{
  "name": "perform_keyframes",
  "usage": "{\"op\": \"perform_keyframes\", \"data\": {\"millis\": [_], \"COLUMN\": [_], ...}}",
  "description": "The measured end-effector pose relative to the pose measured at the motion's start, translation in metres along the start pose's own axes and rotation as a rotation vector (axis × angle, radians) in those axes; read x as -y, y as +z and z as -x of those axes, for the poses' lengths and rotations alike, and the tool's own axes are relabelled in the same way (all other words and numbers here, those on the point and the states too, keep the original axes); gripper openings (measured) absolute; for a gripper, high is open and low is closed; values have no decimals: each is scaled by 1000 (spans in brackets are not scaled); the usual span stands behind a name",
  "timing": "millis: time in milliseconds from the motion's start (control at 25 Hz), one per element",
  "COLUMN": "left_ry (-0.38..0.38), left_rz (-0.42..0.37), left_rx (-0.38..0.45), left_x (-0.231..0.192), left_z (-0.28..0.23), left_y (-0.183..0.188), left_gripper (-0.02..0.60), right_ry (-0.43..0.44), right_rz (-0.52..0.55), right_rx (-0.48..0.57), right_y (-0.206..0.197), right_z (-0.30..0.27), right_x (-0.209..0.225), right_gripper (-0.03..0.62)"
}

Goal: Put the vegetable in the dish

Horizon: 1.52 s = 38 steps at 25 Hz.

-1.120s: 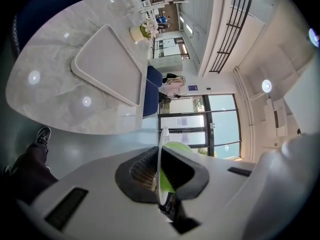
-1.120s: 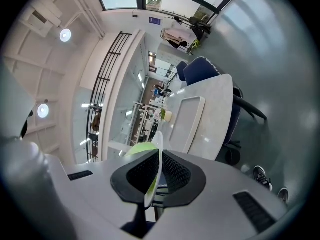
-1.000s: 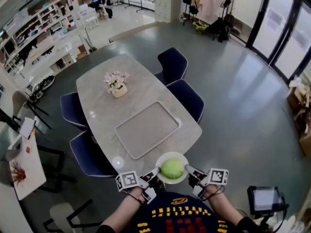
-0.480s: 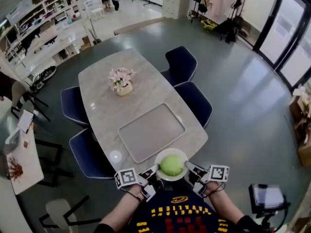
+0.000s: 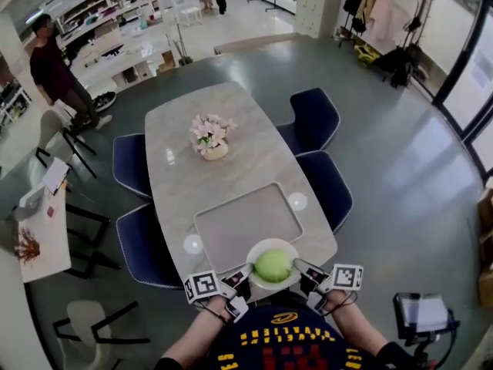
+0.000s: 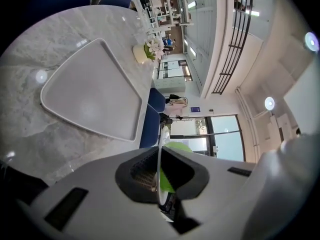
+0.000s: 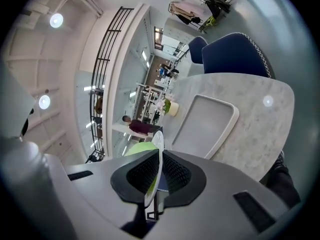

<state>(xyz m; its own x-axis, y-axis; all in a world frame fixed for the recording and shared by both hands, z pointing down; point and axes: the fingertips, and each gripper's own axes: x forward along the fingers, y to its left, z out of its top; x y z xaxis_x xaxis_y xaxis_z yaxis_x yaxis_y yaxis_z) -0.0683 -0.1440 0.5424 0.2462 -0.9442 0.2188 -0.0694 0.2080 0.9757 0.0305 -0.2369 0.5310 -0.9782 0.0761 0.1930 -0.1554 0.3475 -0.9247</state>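
A round green vegetable [image 5: 272, 265] lies in a white dish [image 5: 285, 247] held over the near end of the marble table [image 5: 185, 137]. My left gripper [image 5: 244, 273] is shut on the dish's left rim, and my right gripper [image 5: 300, 269] is shut on its right rim. In the left gripper view the thin dish rim [image 6: 159, 160] runs between the shut jaws with the vegetable [image 6: 176, 147] behind it. The right gripper view shows the dish rim [image 7: 156, 159] clamped the same way, the vegetable [image 7: 142, 148] peeking past it.
A grey rectangular tray [image 5: 246, 225] lies on the table just beyond the dish. A pot of pink flowers [image 5: 212, 138] stands farther along. Dark blue chairs [image 5: 314, 119] flank both sides. A person [image 5: 55, 72] stands at far left. A small side table [image 5: 42, 233] is on the left.
The head view has drifted, so the table and tray appear shifted right and closer; a person has come into view at far left. Both grippers still hold the dish.
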Motion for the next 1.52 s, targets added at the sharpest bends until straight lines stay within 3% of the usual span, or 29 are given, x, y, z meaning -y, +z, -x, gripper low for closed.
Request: {"op": "perform_keyframes", "data": {"millis": [240, 400, 880, 1240, 1400, 1520], "left_ry": [18, 14, 36, 49, 38, 30], "left_rz": [21, 50, 87, 79, 57, 44], "left_rx": [114, 186, 368, 391, 371, 356], "left_x": [3, 7, -3, -12, -8, -6], "left_z": [-31, -40, -30, -16, -18, -18], "left_y": [22, 24, 33, 55, 70, 81], "left_gripper": [14, 14, 14, 14, 14, 14], "right_ry": [-12, 36, 151, 173, 224, 186], "right_rz": [-17, 10, 55, 40, 73, 64], "right_rx": [-99, -169, -356, -382, -360, -346], "right_y": [44, 62, 68, 62, 69, 73], "right_z": [-16, -26, -63, -94, -108, -113], "right_x": [24, 23, 24, 23, 11, 14], "right_gripper": [21, 21, 21, 21, 21, 21]}}
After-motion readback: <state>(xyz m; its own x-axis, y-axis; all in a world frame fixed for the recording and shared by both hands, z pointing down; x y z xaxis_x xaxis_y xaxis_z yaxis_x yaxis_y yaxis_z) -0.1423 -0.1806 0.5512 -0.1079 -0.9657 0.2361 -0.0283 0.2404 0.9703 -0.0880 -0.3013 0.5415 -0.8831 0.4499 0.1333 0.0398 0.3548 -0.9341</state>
